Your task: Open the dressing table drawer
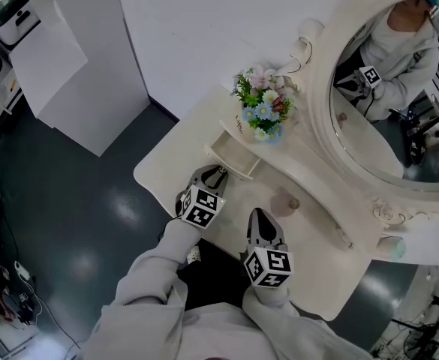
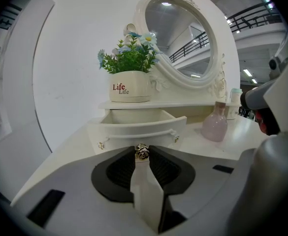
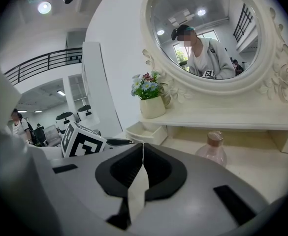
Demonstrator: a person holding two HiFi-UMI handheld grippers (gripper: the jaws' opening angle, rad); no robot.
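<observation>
Lab hall, mezzanine railing (image 3: 45, 63), white partitions (image 1: 84, 66)

Head cam looks steeply down; L/R gripper views low, close, facing mirror (image 2: 180, 38), prob. sharing drawer (image 2: 139, 124).

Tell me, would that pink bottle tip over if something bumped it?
Probably not easily: the pink bottle has a wide round belly under a narrow neck, so it likely stands steady. It looks like glass, so perhaps heavy for its size and breakable. Its smooth rounded sides may be slippery to grip.
</observation>
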